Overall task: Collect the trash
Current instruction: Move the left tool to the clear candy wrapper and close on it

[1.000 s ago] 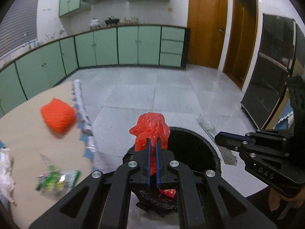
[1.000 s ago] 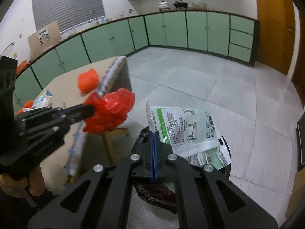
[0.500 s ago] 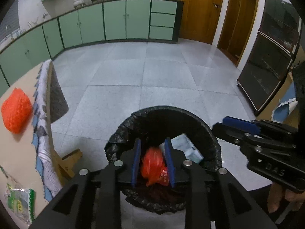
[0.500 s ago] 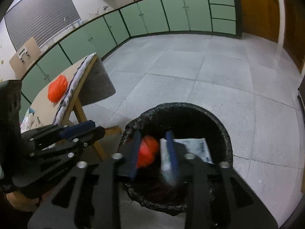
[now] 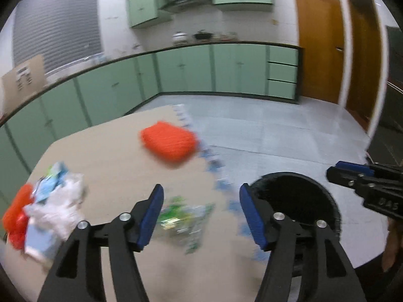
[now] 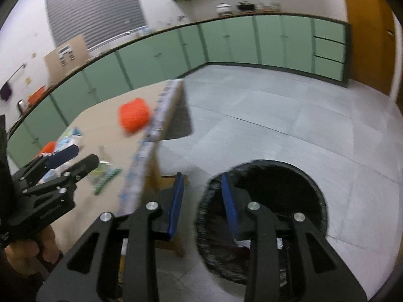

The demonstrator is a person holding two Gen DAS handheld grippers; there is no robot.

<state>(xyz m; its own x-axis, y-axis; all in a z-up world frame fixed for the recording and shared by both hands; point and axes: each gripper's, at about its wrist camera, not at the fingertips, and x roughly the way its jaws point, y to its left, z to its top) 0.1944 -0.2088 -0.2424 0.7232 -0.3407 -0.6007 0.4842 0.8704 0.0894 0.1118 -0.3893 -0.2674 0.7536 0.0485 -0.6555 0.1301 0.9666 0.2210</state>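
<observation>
A: Where do the two tools stand?

B: The left tool [image 5: 201,211] hangs over the tan counter [image 5: 113,151], its blue pads well apart and widening, with nothing pressed between them. A green-printed clear wrapper [image 5: 183,219] lies on the counter below the gap, blurred, and the pads do not touch it.

A: And the right one?

B: The right tool [image 6: 202,196] has its blue pads partly apart and holds nothing. It sits above the near left rim of the black-lined trash bin [image 6: 314,188] on the grey tiled floor [image 6: 277,125]. A hand [image 6: 27,254] grips the left tool's handle at the lower left of that view.

A: What trash is on the counter?

B: An orange net pouch [image 5: 168,143] near the far edge, by the counter's blue-patterned border. At the left end sits a heap: a crumpled white plastic bag [image 5: 63,209], a pale blue packet [image 5: 47,191] and a red plastic bag [image 5: 16,214], touching one another. The green wrapper lies apart from both, close to the near right edge.

A: And the bin?

B: It stands on the floor just beside the counter's edge. Some paper shows low inside it in the right wrist view; the rest is too dark to tell.
</observation>
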